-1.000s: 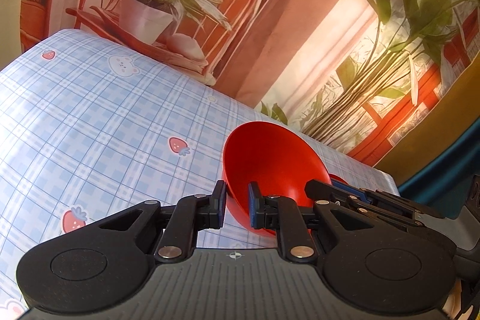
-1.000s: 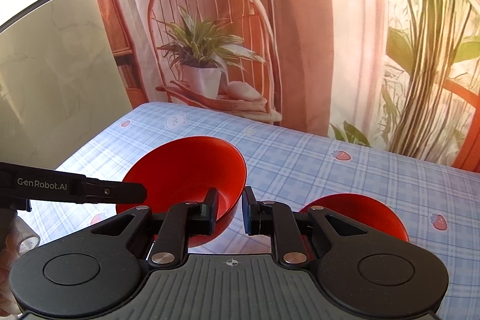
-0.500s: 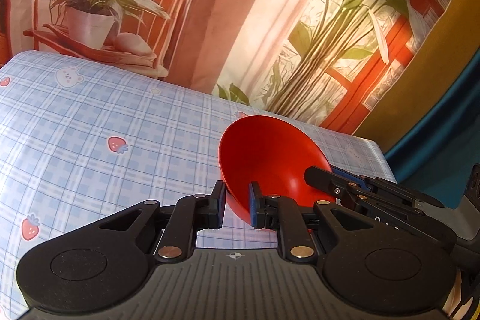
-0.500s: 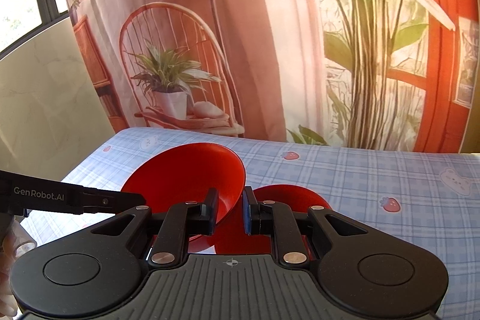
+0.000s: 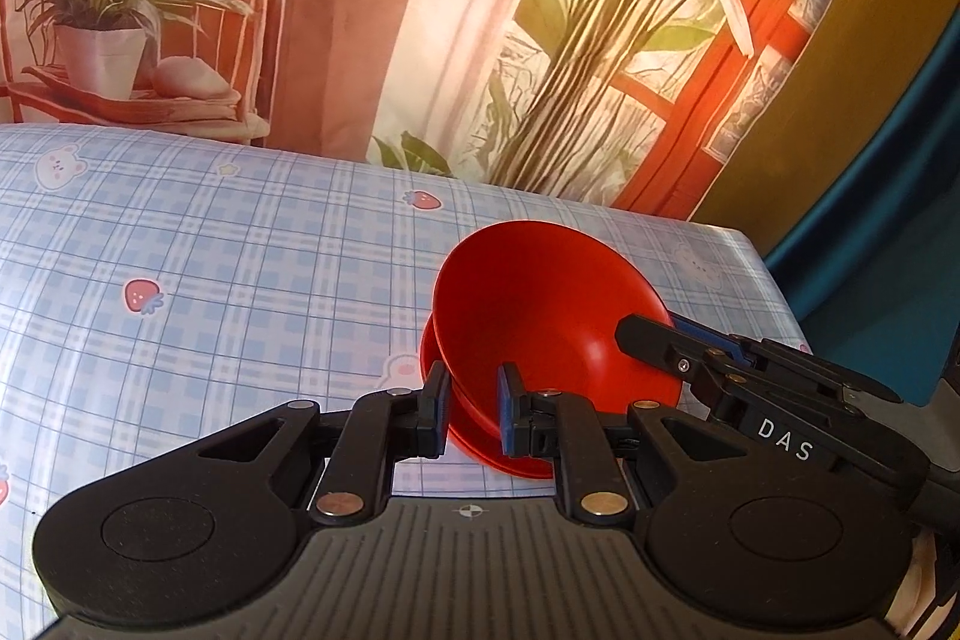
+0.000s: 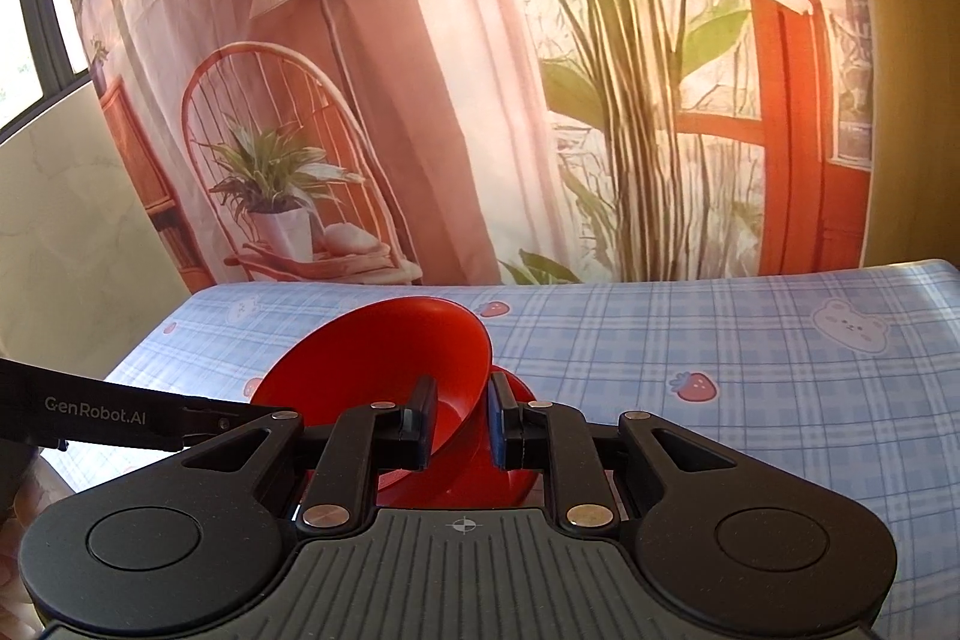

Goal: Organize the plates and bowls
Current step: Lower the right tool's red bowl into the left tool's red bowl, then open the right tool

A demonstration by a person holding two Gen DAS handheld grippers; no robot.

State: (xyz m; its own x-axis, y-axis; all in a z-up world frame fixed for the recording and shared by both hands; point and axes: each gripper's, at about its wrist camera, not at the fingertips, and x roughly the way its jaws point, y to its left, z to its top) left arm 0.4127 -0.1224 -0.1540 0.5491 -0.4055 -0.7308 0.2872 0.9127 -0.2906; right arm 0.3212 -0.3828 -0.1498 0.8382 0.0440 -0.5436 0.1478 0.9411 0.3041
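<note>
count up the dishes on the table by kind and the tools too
red bowl, held tilted by both tools: 1
red dish beneath it on the tablecloth (bowl or plate, cannot tell): 1
tools: 2, left tool and right tool
total: 4

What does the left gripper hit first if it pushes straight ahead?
Probably nothing new: the left gripper is already shut on the rim of the red bowl, so the bowl travels with it. Beyond lies the checked tablecloth, then the printed backdrop; depth is unclear.
</note>
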